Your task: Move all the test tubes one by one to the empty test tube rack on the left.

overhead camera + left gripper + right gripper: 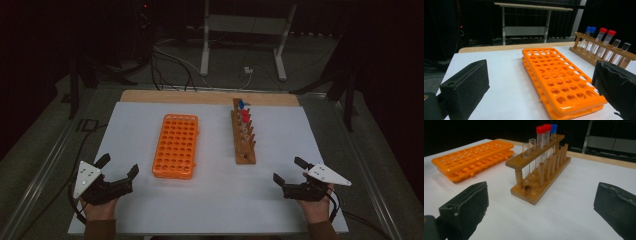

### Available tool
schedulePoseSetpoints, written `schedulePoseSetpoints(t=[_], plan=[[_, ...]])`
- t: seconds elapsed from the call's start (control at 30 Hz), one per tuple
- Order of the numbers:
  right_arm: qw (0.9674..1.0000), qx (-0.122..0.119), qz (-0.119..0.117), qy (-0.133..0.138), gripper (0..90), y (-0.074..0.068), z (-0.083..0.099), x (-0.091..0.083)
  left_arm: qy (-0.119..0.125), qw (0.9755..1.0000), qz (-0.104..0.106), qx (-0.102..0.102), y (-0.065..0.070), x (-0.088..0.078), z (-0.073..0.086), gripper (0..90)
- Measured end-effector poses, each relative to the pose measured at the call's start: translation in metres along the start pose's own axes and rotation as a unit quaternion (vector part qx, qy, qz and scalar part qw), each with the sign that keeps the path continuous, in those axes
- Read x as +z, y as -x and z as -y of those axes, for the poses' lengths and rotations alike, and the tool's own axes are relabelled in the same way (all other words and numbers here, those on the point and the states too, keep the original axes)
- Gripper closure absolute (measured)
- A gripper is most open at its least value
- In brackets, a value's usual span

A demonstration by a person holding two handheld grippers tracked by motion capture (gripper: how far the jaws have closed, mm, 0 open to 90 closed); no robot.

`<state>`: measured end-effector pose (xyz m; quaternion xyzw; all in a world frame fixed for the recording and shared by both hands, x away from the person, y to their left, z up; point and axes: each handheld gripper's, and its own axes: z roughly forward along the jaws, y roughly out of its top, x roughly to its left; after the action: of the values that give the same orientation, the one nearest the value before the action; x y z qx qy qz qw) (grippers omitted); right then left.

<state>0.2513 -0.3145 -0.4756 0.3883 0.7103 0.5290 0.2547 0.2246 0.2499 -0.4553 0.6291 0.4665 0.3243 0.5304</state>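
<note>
An orange tube rack point(176, 145) point(560, 80) point(472, 156) with many empty holes lies at the table's centre left. To its right stands a wooden rack point(243, 135) point(604, 48) point(540, 170) holding several tubes: blue-capped point(240, 104) point(590, 31) point(553, 128), red-capped point(245, 115) point(607, 33) point(543, 130) and uncapped clear ones point(621, 48) point(532, 145). My left gripper point(118, 167) point(539, 90) rests open near the front left, short of the orange rack. My right gripper point(289, 170) point(541, 207) sits open at the front right, short of the wooden rack. Nothing is between either pair of jaws.
The white sheet point(215, 200) covers a wooden tabletop point(200, 96). A metal frame runs along the table's sides point(45, 165). Behind the table stand white stand legs point(205, 45) and floor cables point(170, 65). The surroundings are dark.
</note>
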Motion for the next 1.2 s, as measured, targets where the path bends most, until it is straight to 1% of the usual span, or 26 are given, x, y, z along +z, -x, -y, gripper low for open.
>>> schedulePoseSetpoints(t=[0.07, 0.3, 0.33, 0.37, 0.4, 0.47, 0.53, 0.6, 0.63, 0.77, 0.83, 0.87, 0.9, 0.93, 0.97, 1.0, 1.07, 1.13, 1.2], plan=[[1.0000, 0.002, -0.003, -0.002, 0.0, 0.001, 0.000, 0.000, -0.004, 1.0000, -0.001, 0.000, 0.000, 0.001, 0.001, 1.5], [0.9999, -0.009, -0.003, -0.009, 0.2, -0.002, -0.001, 0.000, -0.017, 0.9998, 0.000, 0.014, 0.005, 0.004, 0.002, 1.4], [0.9999, -0.007, -0.005, -0.007, 0.2, -0.002, -0.001, 0.000, -0.019, 0.9996, 0.002, 0.020, 0.007, 0.004, 0.002, 1.4], [0.9999, -0.007, -0.005, -0.007, 0.2, -0.002, -0.001, 0.000, -0.019, 0.9996, 0.002, 0.020, 0.007, 0.004, 0.002, 1.4], [0.9999, -0.009, -0.006, -0.003, 0.2, -0.004, -0.003, 0.000, -0.020, 0.9995, 0.001, 0.024, 0.008, 0.004, 0.002, 1.4], [0.9999, -0.013, -0.007, -0.005, 0.2, -0.005, -0.006, 0.001, -0.022, 0.9993, 0.003, 0.030, 0.010, 0.005, 0.003, 1.4], [0.9999, -0.012, -0.009, -0.007, 0.2, -0.006, -0.008, 0.002, -0.025, 0.9989, 0.003, 0.039, 0.012, 0.006, 0.004, 1.4], [0.9997, -0.017, -0.011, -0.010, 0.2, -0.007, -0.012, 0.004, -0.031, 0.9985, 0.005, 0.045, 0.014, 0.008, 0.004, 1.4], [0.9997, -0.017, -0.011, -0.014, 0.1, -0.008, -0.014, 0.005, -0.033, 0.9984, 0.006, 0.045, 0.016, 0.009, 0.005, 1.4], [0.9994, -0.020, -0.022, -0.014, 0.1, -0.009, -0.025, 0.010, -0.033, 0.9983, 0.005, 0.048, 0.017, 0.009, 0.005, 1.4], [0.9991, -0.028, -0.027, -0.020, 0.1, -0.011, -0.030, 0.014, -0.035, 0.9982, 0.003, 0.049, 0.017, 0.009, 0.005, 1.5], [0.9991, -0.028, -0.027, -0.020, 0.1, -0.011, -0.030, 0.014, -0.036, 0.9982, 0.003, 0.048, 0.016, 0.009, 0.005, 1.5], [0.9984, -0.038, -0.034, -0.026, 0.1, -0.013, -0.035, 0.019, -0.035, 0.9983, 0.002, 0.047, 0.016, 0.009, 0.005, 1.5], [0.9984, -0.038, -0.034, -0.026, 0.1, -0.013, -0.035, 0.019, -0.034, 0.9983, 0.001, 0.046, 0.015, 0.009, 0.005, 1.5], [0.9979, -0.045, -0.038, -0.029, 0.1, -0.015, -0.040, 0.024, -0.034, 0.9985, 0.002, 0.044, 0.015, 0.009, 0.005, 1.5], [0.9979, -0.045, -0.038, -0.029, 0.1, -0.015, -0.040, 0.024, -0.037, 0.9984, 0.003, 0.042, 0.014, 0.008, 0.005, 1.5], [0.9976, -0.047, -0.042, -0.028, 0.2, -0.016, -0.046, 0.029, -0.042, 0.9985, 0.008, 0.036, 0.013, 0.009, 0.003, 1.5], [0.9974, -0.046, -0.047, -0.030, 0.2, -0.014, -0.055, 0.037, -0.043, 0.9984, 0.007, 0.035, 0.012, 0.009, 0.003, 1.6], [0.9973, -0.045, -0.049, -0.031, 0.2, -0.014, -0.057, 0.040, -0.042, 0.9985, 0.005, 0.035, 0.012, 0.009, 0.004, 1.6]])
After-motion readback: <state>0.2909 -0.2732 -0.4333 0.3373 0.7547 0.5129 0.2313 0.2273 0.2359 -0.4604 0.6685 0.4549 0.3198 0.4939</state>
